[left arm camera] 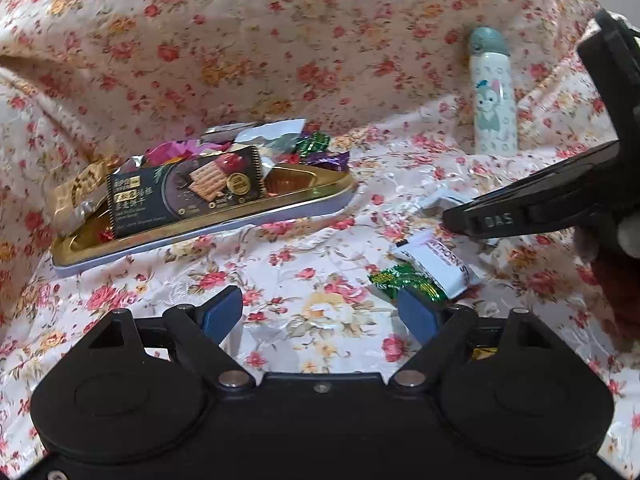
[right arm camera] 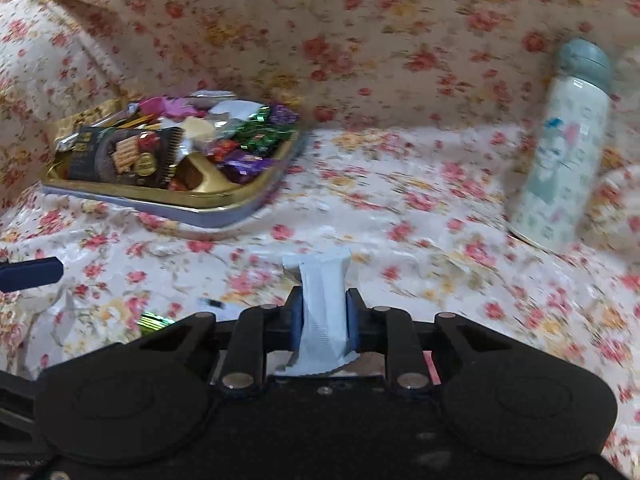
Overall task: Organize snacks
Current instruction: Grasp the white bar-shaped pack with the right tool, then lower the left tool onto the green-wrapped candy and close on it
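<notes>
While a gold tray (left arm camera: pixel 208 232) heaped with wrapped snacks, a dark cracker packet (left arm camera: pixel 188 196) on top, sits at the left on the flowered cloth (left arm camera: pixel 280 264), the left gripper (left arm camera: pixel 320 316) hovers spread and empty. Beside its right finger lie a green candy (left arm camera: pixel 404 280) and a white packet (left arm camera: pixel 440 266). Further right, the right gripper (right arm camera: pixel 323 312) pinches a white snack bar (right arm camera: pixel 322 304), with a decorated bottle (right arm camera: pixel 568 148) standing far right.

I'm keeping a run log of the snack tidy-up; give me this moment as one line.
right gripper: shut on white packet | left gripper: open, empty | tray: holds snacks | green candy: loose on cloth
</notes>
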`<act>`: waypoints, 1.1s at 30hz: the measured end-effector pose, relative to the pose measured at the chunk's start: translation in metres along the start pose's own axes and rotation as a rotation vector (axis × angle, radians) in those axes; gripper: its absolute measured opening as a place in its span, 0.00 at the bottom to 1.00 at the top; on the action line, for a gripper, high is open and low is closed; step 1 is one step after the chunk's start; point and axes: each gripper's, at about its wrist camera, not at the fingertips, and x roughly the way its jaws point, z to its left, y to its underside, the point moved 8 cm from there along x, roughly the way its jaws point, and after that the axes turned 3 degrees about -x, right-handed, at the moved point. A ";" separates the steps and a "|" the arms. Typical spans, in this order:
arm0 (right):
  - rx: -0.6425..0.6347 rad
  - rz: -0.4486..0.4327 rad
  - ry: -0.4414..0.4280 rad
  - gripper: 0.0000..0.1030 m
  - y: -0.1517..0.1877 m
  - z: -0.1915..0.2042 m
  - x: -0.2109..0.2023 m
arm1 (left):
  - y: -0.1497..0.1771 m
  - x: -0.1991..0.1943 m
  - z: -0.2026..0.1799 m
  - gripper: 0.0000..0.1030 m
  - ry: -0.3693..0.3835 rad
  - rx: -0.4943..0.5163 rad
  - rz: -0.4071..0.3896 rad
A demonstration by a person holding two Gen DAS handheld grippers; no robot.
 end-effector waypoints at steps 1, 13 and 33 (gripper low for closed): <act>0.006 -0.008 0.008 0.22 0.002 -0.003 -0.002 | 0.000 0.000 0.000 0.82 0.007 -0.001 0.002; 0.019 -0.074 0.044 0.23 0.018 -0.012 -0.008 | 0.003 0.008 0.006 0.82 0.072 -0.069 0.075; 0.094 -0.083 0.011 0.22 0.019 -0.017 -0.007 | -0.019 -0.008 -0.035 0.82 0.138 0.032 0.195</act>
